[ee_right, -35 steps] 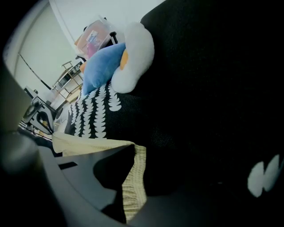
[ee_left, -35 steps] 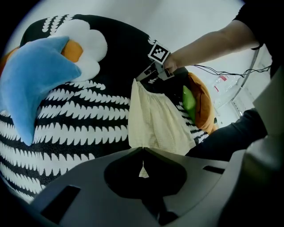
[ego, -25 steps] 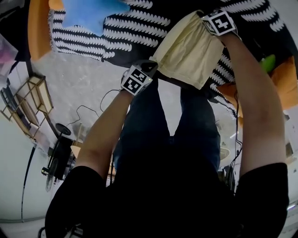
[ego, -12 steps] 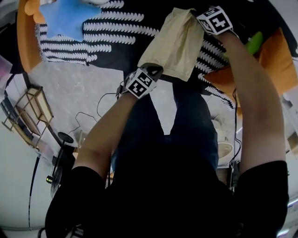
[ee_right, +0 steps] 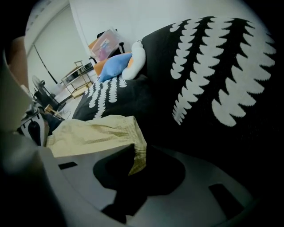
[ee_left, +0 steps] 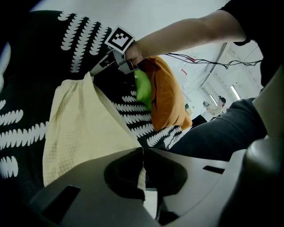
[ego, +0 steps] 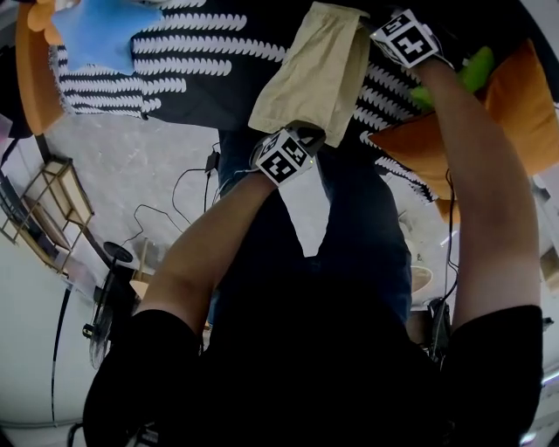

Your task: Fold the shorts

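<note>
While stretched between both claws above a black white-scalloped blanket (ego: pixel 192 61), pale-yellow waffle-textured shorts (ego: pixel 314 74) are pinched at one edge by the left gripper (ee_left: pixel 142 153), at the gathered waistband by the right gripper (ee_right: pixel 134 155).

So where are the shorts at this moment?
In the head view the shorts sit top centre, held between the left gripper and the right gripper, over the black-and-white blanket.
</note>
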